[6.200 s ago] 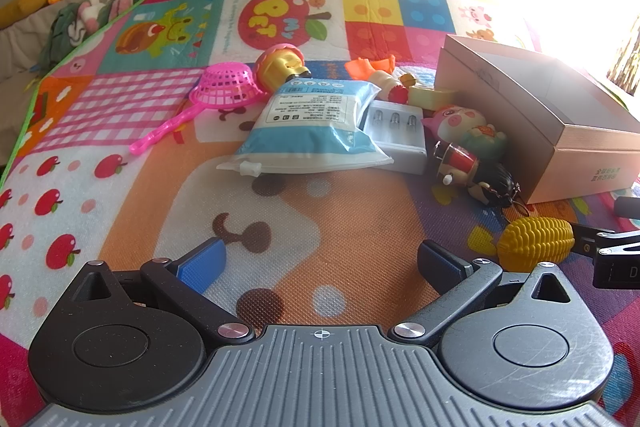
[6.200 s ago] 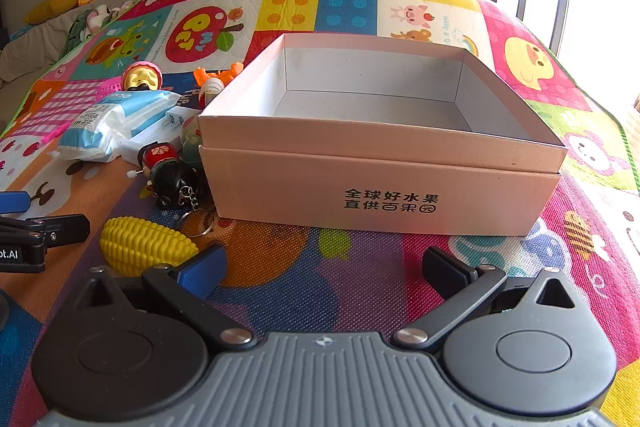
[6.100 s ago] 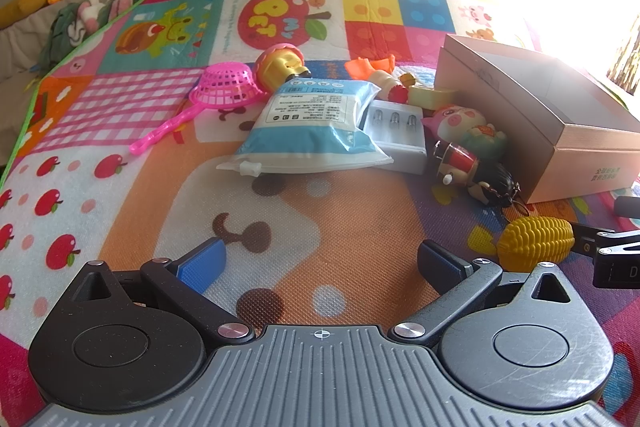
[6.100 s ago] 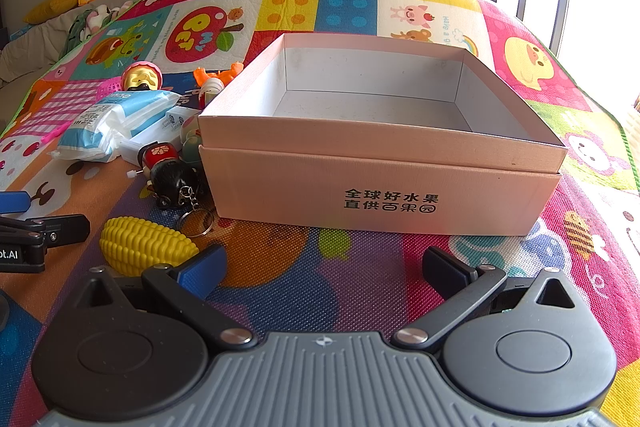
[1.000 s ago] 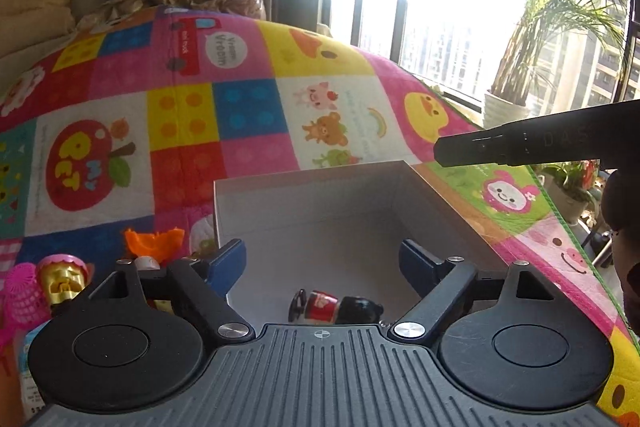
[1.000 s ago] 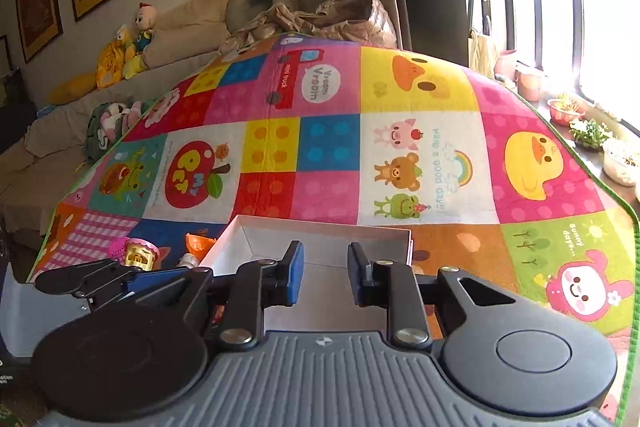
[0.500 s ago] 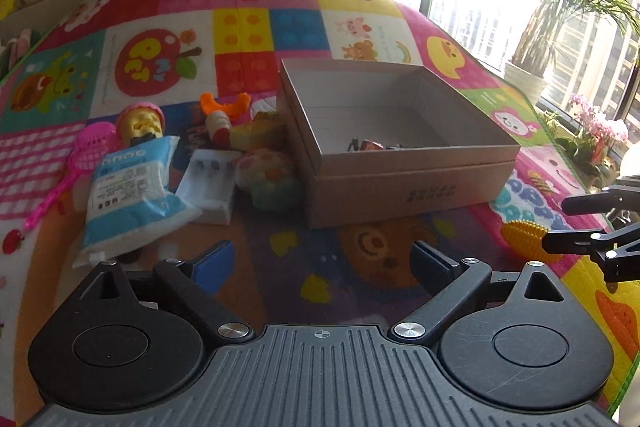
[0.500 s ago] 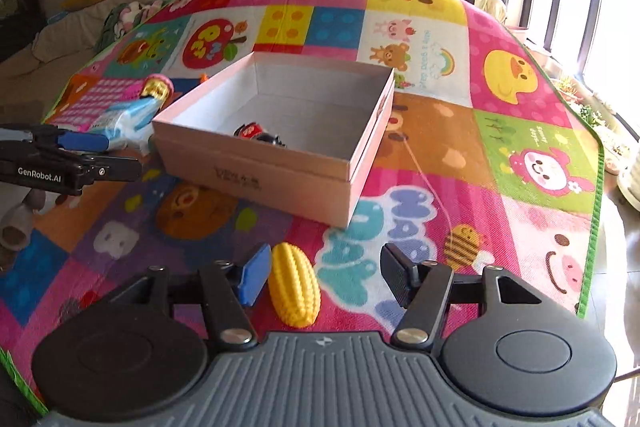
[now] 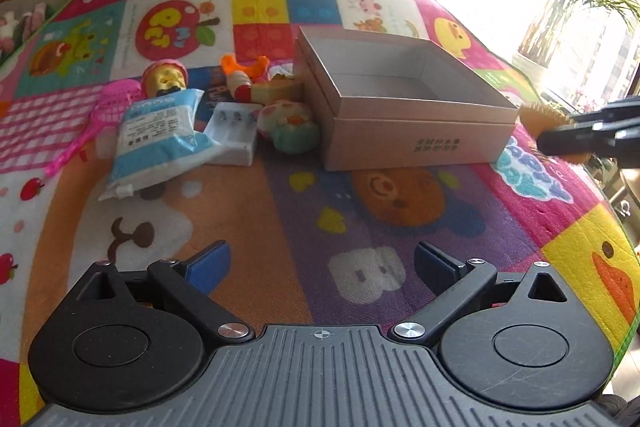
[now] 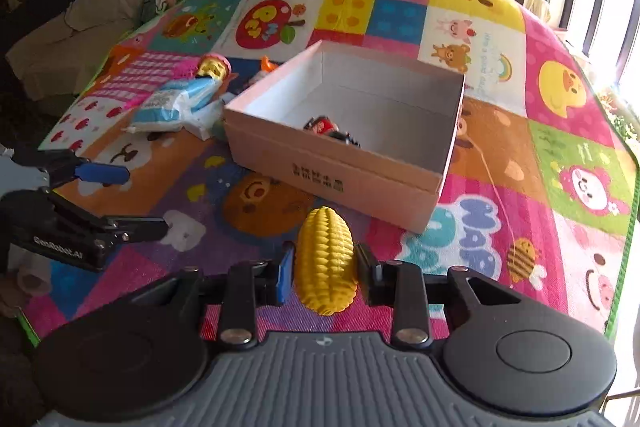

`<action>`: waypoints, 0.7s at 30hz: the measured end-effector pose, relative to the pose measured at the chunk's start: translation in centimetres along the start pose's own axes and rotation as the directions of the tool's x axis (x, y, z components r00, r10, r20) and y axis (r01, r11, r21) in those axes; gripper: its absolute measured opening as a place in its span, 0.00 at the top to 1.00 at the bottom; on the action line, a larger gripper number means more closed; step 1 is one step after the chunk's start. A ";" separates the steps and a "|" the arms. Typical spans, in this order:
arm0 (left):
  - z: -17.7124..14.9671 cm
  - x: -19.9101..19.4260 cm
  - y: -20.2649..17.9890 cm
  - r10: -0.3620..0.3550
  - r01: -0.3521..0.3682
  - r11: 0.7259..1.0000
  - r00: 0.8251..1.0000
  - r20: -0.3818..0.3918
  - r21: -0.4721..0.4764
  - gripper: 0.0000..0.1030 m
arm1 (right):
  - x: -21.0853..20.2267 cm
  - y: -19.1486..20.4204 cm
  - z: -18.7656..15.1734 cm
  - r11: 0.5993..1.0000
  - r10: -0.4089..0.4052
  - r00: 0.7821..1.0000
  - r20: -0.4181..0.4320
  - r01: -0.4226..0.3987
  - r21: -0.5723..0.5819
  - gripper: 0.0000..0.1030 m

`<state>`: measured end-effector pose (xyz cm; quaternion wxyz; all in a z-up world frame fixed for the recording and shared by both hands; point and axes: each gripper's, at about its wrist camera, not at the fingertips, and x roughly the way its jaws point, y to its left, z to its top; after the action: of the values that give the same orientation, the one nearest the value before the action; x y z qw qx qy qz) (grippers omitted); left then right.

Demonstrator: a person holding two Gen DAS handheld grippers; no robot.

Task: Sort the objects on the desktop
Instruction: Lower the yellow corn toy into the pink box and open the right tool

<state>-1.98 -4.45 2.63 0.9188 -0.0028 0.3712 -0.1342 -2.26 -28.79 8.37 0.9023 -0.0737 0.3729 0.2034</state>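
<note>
Now closing on the corn: right gripper, pads pressed to both flanks of the yellow toy, just in front of the box near its right front corner. Seen from the left wrist too, that corn caught in the dark fingers past the box's right end. Left gripper opening, jaws spread wide over bare mat, nothing between them, well in front of the box; from the right wrist, the same tool off to the box's front left. Inside the box, near its front wall, a small red-and-black figure. Heaped against the box's left side: soft pig toy, white tray, blue-and-white pouch, pink scoop, gold-faced doll, orange toy, yellow block.
</note>
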 end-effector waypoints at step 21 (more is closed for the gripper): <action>-0.3 0.0 9.0 0.166 -0.165 0.966 0.986 -0.009 -0.200 0.02 | 14.8 -4.8 12.9 0.961 -0.273 0.962 -0.020 0.274 0.042 0.64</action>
<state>-0.02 4.23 1.47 0.9233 -0.0646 0.3781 -0.0191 17.56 -24.88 7.00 0.9204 -0.1061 0.3701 0.0682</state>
